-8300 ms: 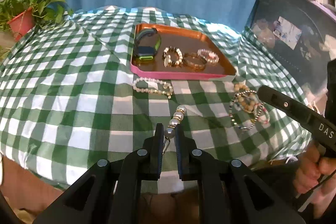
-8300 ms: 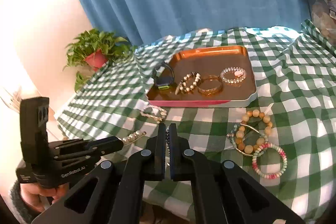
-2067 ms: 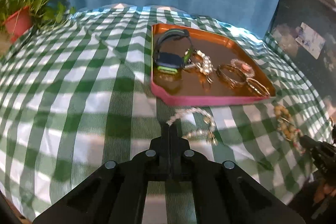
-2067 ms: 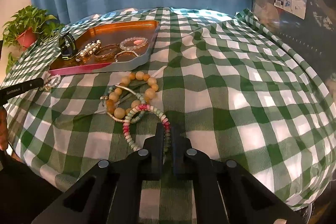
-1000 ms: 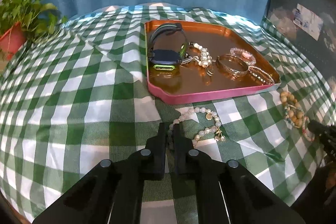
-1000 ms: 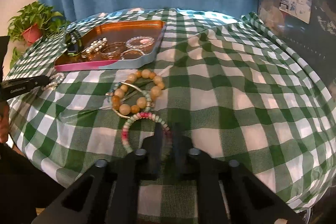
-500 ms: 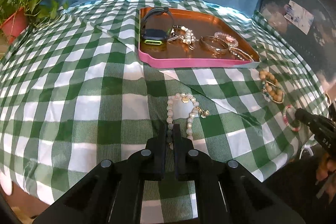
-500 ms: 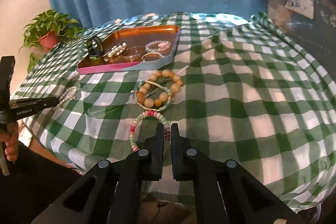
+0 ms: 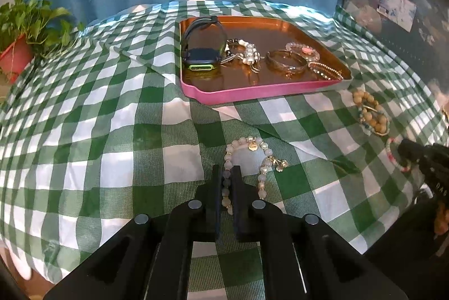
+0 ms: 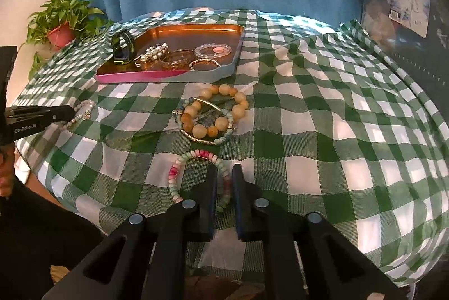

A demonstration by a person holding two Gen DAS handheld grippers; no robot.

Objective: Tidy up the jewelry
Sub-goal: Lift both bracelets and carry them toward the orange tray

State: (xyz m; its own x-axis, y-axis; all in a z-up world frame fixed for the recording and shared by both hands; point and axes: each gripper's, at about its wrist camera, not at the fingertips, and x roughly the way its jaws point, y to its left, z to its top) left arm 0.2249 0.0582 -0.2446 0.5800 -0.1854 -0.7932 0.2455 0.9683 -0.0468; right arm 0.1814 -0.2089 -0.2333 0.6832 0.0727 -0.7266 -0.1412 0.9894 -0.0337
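On checked cloth [image 9: 84, 131], pale round-beaded bracelet [image 9: 247, 156] with gold charms.

Table under green-white checked cloth [image 10: 322, 114]: tray [image 9: 252, 93], pearl bracelet [image 9: 247, 159], wooden-bead bracelets [image 10: 213, 114], pink-green bracelet [image 10: 179, 173].

Strands vanishing between dark fingers

The left hand-held gripper [image 9: 227, 187] is covering part of the pearl bracelet [image 9: 254, 156]; the right hand-held gripper [image 10: 224, 189] is hiding the near arc of the pink-green bead bracelet [image 10: 179, 173]. The hand [image 10: 5, 176] is running off the left edge, possibly gripping a handle.
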